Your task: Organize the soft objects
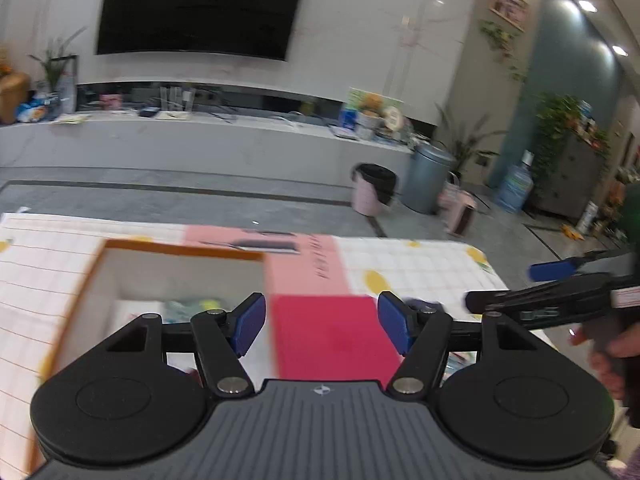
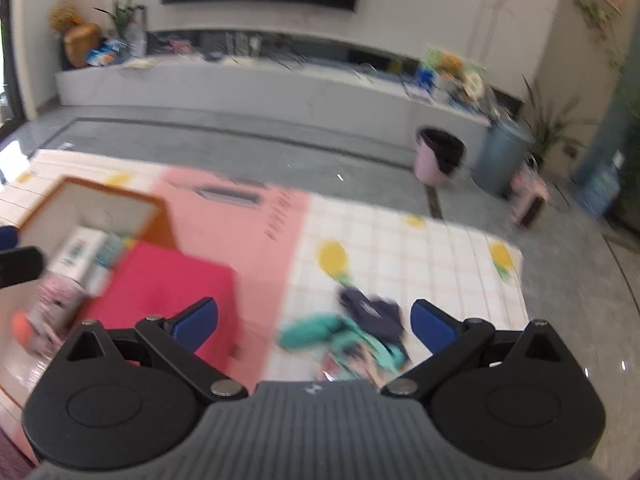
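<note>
Soft things: a small heap lower centre in the right wrist view, a dark navy garment [image 2: 372, 312] lying on a teal garment [image 2: 340, 336], both blurred. They rest on the checked tablecloth [image 2: 420, 248], just right of the pink mat [image 2: 240, 220].

Right gripper [image 2: 314, 326]: jaws wide, nothing between the blue pads; the heap sits below and between them, untouched. Left gripper [image 1: 322, 326]: jaws wide, empty, hanging over the red box [image 1: 332, 336].

Left of the red box, an open cardboard box [image 1: 120, 264] with white inner walls; packets inside, too blurred to identify. A pale patterned bundle [image 2: 56, 304] sits at the left edge of the right wrist view, below that box.

Edges: the table's rounded far-right corner [image 2: 516, 264] is near the heap; bare cloth lies between heap and edge.

Room: grey tiled floor [image 2: 240, 136], pink bin [image 1: 370, 190] with black liner, grey bin [image 1: 426, 178] beside it, long white ledge [image 1: 200, 140], dark screen [image 1: 200, 4] above.
</note>
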`<state>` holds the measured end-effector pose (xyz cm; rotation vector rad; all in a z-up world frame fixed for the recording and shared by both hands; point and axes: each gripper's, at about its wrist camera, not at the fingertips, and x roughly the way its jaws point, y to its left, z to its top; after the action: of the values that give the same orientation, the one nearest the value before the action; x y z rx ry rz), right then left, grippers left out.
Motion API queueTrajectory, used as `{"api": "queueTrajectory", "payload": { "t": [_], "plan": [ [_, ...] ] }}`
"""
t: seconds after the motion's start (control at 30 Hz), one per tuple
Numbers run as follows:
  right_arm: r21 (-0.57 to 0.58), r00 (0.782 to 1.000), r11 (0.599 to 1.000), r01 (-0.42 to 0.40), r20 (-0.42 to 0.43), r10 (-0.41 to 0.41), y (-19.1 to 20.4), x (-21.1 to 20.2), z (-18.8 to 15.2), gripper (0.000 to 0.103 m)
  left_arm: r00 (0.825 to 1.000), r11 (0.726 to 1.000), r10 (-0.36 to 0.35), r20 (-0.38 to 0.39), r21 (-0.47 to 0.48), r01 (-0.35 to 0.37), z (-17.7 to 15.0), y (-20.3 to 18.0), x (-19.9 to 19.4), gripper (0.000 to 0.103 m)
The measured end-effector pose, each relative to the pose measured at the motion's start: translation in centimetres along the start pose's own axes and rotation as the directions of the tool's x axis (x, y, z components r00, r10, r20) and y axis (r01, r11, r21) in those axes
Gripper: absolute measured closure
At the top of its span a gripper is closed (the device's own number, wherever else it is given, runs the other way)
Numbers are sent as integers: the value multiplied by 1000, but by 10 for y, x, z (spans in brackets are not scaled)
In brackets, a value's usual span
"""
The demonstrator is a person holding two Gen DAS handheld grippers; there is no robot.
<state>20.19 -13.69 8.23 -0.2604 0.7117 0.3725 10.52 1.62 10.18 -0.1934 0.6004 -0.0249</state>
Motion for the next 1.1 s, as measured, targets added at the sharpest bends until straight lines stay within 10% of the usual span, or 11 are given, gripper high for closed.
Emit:
{"api": "queueTrajectory", "payload": {
  "t": [0.5, 1.1],
  "plan": [
    [360, 958, 932, 48, -281, 60, -105, 137, -98, 3, 995, 994, -50, -84, 89, 58, -46, -83, 40, 27],
    [286, 938, 955, 79, -346, 26, -103, 171, -129, 14, 998, 987, 48, -47, 154, -40, -33, -136, 30, 28]
  ]
}}
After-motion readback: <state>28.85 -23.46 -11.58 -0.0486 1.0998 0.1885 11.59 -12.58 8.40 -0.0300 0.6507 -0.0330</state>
